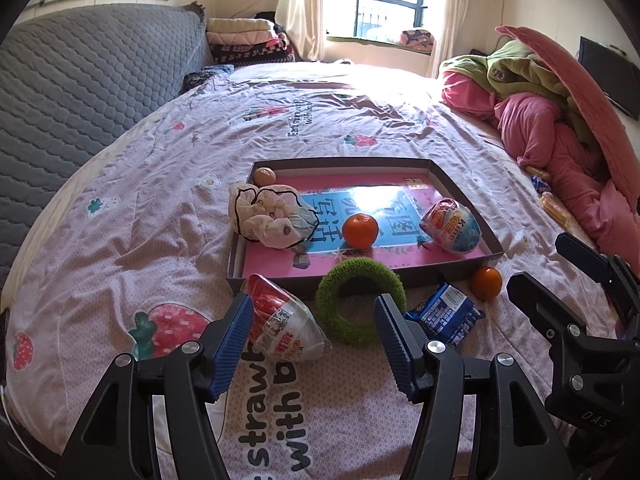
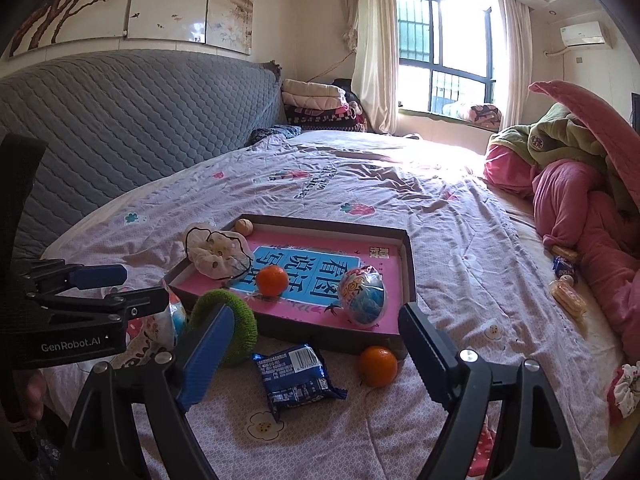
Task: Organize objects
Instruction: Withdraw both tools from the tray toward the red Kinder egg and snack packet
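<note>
On the bedspread [image 1: 120, 216], the red-and-white wrapped egg [image 1: 282, 326] lies at seven o'clock from the shallow tray [image 1: 460, 184], touching one blue pad of the left gripper [image 1: 316, 340], whose jaws stand spread and empty. It looks light, crinkly and probably slippery; gripping across its widest middle seems safest. Its long axis runs ten to four, tip toward ten. Rightward lie the soft green ring [image 1: 360, 300] and blue packet [image 2: 294, 376], between the right gripper [image 2: 316, 360]'s released jaws.
</note>
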{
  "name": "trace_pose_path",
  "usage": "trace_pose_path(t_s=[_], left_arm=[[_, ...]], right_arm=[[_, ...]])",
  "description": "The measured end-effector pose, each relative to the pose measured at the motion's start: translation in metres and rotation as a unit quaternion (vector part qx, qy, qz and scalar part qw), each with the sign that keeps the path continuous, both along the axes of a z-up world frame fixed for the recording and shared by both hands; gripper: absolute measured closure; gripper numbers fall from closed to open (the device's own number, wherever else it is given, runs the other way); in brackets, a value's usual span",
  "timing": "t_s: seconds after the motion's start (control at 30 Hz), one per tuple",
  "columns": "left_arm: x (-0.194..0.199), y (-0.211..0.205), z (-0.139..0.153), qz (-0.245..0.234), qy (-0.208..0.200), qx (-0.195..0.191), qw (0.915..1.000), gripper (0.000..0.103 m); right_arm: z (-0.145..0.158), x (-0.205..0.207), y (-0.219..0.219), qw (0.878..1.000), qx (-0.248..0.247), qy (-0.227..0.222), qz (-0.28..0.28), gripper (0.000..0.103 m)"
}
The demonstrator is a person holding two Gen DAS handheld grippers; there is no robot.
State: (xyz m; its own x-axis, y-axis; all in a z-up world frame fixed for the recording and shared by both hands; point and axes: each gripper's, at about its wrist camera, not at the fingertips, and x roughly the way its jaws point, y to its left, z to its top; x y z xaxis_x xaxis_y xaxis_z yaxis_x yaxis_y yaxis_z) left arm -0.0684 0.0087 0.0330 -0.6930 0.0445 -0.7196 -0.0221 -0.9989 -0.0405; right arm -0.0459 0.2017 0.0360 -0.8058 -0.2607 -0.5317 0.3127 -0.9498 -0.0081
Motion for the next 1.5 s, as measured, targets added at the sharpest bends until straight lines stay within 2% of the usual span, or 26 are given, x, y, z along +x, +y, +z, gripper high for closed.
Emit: trace_pose_path(t_s=[0.6,1.0,1.5], left_arm=[[0.021,-0.014,0.004,0.015,-0.004,-0.006,0.9999,0.038],[0.024,-0.018,-0.013,0.016,-0.025,-0.005,0.9996,0.038],[0.018,-0.026,-0.043,0.026,-0.062,-0.003,0.9978,0.038]], right_arm=[[0.003,0.018,-0.007,1.0,0.004,0.004,0.004,0.019],[-0.006,0.019,-0.011,1.0,0.016,-0.011,0.009,0.019],[-0.034,0.012,-0.017,0.998,0.036,-0.048,0.015,0.019]])
